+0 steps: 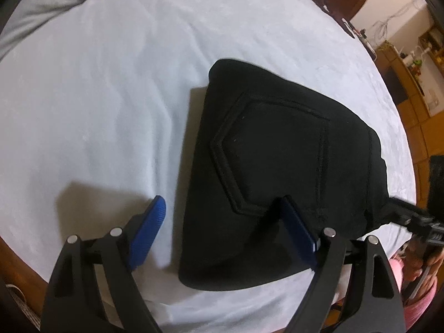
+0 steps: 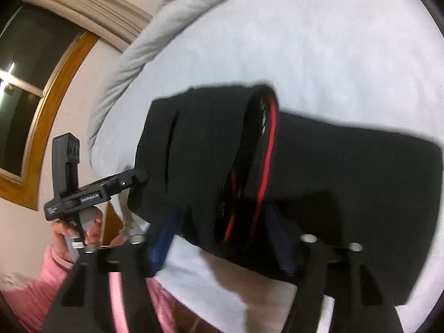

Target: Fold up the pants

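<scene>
On bed [image 1: 111,83]: black pants [image 1: 277,152] folded. Left gripper [image 1: 224,216] jaws wide apart, holding nothing. Right gripper [image 2: 219,230] jaws wide apart over waistband.

Blurred by motion: pants [image 2: 319,180] in the right view. Hidden under their cloth: right gripper's [image 2: 222,238] fingertips.

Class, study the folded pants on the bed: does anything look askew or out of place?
Yes. In the right wrist view the black pants gape at the waistband, exposing its red lining, so the top layer sits lifted, not flat. The left claw and right claw are open.
</scene>
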`<state>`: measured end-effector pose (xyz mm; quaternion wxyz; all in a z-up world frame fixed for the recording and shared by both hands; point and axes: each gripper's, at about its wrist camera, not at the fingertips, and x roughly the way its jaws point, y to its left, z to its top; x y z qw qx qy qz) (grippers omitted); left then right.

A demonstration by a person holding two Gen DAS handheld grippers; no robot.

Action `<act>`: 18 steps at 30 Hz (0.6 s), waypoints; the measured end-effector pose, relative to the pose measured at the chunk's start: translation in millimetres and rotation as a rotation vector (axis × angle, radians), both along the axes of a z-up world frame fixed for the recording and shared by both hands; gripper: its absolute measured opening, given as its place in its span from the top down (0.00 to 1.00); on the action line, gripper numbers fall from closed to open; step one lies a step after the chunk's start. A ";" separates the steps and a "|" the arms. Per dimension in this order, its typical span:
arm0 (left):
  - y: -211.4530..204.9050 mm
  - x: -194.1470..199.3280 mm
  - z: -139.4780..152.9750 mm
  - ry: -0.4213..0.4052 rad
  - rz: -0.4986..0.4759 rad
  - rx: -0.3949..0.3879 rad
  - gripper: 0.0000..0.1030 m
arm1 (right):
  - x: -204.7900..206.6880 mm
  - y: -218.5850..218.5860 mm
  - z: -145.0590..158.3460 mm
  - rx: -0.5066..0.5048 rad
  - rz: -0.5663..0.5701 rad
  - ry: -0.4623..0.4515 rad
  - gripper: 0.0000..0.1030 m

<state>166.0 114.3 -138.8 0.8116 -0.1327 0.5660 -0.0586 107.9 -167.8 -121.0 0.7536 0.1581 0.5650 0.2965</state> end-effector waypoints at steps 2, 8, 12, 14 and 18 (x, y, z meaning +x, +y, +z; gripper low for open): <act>-0.6 -1.4 4.3 -0.010 -0.007 -0.003 0.19 | 3.0 -2.8 -4.2 0.021 -0.013 0.018 0.22; 4.4 -6.3 3.5 0.014 -0.002 -0.079 0.19 | 14.6 3.2 -46.8 0.094 -0.020 0.139 0.18; 10.9 -9.8 1.2 0.028 0.015 -0.073 0.18 | 15.3 20.5 -49.6 0.198 0.013 0.120 0.29; 12.5 -7.5 -1.2 0.040 0.029 -0.084 0.18 | 17.2 24.9 -53.4 0.238 0.017 0.140 0.62; 14.0 -9.0 -0.5 0.049 0.045 -0.105 0.18 | 18.2 4.4 -42.7 0.368 -0.019 0.132 0.81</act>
